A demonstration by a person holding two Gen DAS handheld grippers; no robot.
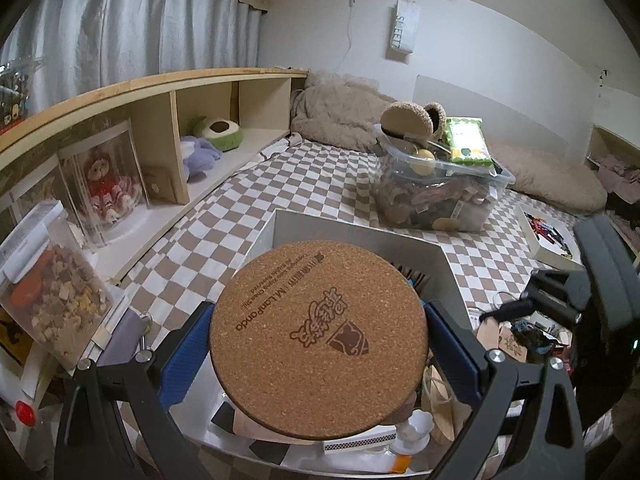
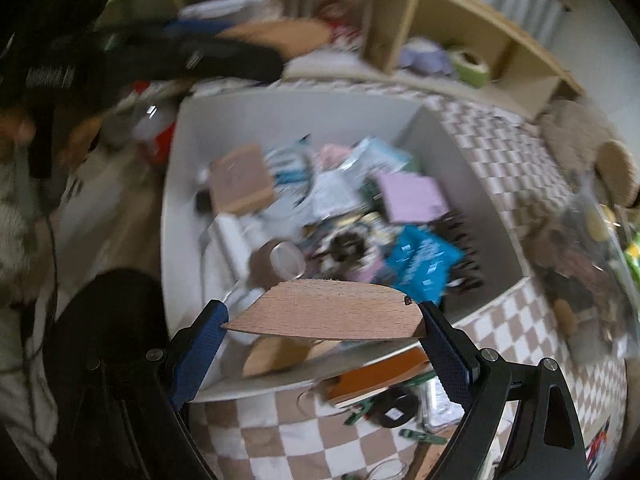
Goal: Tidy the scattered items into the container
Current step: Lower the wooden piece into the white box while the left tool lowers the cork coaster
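Left wrist view: the left claw (image 1: 318,344) is spread wide, gripping the round cork coaster (image 1: 318,338) by its rim, held tilted, with the white container (image 1: 360,236) just beyond its fingertips. So thin an edge hold could let it pivot and slip.

Right wrist view: the right claw (image 2: 322,320), pitched steeply down over the container (image 2: 280,120), pinches a wooden piece (image 2: 324,314) end to end. Released off-centre, it might fall onto the checkered bed (image 2: 256,432).

You had two grippers, each carrying one piece: one round cork mat (image 1: 318,338) and one wooden board (image 2: 326,311), plus one white box (image 2: 280,120), one clear plastic bin (image 1: 472,184) and one hanging paper bag (image 1: 404,26).
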